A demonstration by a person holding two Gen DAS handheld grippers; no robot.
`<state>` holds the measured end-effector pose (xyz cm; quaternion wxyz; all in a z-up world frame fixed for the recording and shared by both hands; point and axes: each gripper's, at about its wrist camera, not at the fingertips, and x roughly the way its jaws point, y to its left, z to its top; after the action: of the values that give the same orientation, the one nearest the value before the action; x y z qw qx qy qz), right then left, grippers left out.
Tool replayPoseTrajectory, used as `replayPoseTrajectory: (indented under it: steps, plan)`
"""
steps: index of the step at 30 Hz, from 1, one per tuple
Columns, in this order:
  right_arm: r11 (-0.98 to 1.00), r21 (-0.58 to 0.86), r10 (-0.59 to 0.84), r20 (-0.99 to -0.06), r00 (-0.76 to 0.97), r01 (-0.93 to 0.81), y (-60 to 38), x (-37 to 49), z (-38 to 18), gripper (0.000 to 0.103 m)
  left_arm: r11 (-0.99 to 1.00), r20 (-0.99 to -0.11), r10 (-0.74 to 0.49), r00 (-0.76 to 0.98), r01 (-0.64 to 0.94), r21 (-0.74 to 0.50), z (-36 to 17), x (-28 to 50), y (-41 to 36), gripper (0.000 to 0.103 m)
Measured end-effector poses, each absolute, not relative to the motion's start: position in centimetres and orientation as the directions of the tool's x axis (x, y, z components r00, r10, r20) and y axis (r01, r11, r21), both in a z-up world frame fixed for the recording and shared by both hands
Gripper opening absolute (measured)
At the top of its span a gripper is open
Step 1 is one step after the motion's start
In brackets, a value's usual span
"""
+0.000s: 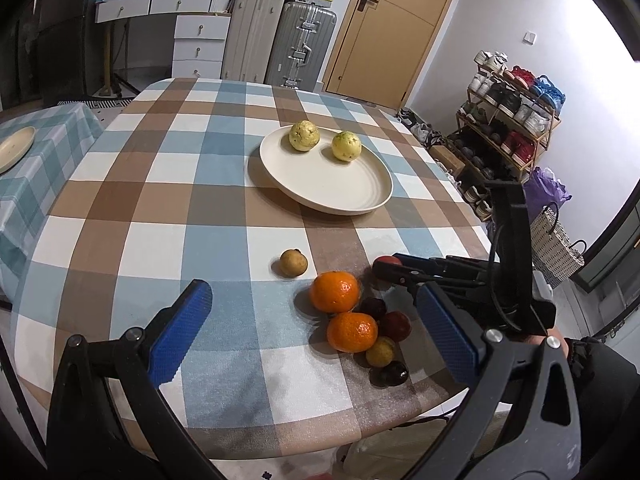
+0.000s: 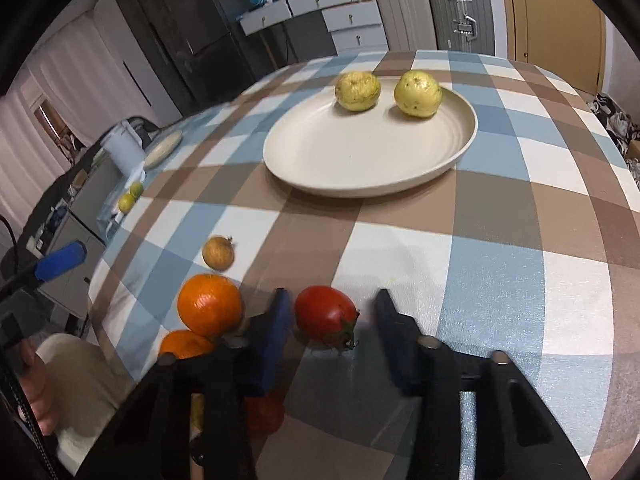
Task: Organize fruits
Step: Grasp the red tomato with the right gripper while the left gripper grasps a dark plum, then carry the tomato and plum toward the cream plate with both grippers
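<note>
A cream plate [image 1: 340,192] [image 2: 360,168] holds two yellow guavas [image 1: 304,136] [image 1: 346,146] at its far side. Near the table's front edge lie two oranges [image 1: 334,291] [image 1: 352,332], a small brown fruit [image 1: 293,263] [image 2: 218,253] and several small dark and yellow fruits [image 1: 394,326]. My right gripper [image 2: 328,312] is open, its fingers on either side of a red tomato [image 2: 326,314] on the cloth, apart from it. My left gripper [image 1: 316,320] is open and empty, held above the fruit pile.
The table wears a blue, brown and white checked cloth [image 1: 180,200]. A second plate [image 1: 14,148] sits on a side table at left. Suitcases [image 1: 280,44], drawers and a shoe rack [image 1: 512,120] stand behind and to the right.
</note>
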<state>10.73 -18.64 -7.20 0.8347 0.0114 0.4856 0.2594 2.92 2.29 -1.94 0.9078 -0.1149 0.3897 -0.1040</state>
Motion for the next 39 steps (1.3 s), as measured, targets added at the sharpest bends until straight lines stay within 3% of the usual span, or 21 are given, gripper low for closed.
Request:
replayPoseTrajectory:
  steps: [15,25,39]
  plan:
    - [0.859,0.297,0.478,-0.758,0.444,-0.418,-19.8,10.2,-5.1,0.031,0.954,-0.684,-0.273,0.676,0.1,-0.282,-2.3,2.8,2.2,0.102]
    - [0.874,0.303,0.47,-0.725,0.503,-0.381,-21.6,9.5,-3.3,0.031,0.968,-0.657,-0.246,0.712,0.152,-0.198,-2.3,0.1,-1.8,0.102]
    - [0.886,0.296,0.457,-0.69,0.561,-0.358,-23.7,7.5,-1.5,0.031,0.981,-0.739,-0.183,0.648,0.066,-0.184,-7.3,-2.4,-6.8,0.101]
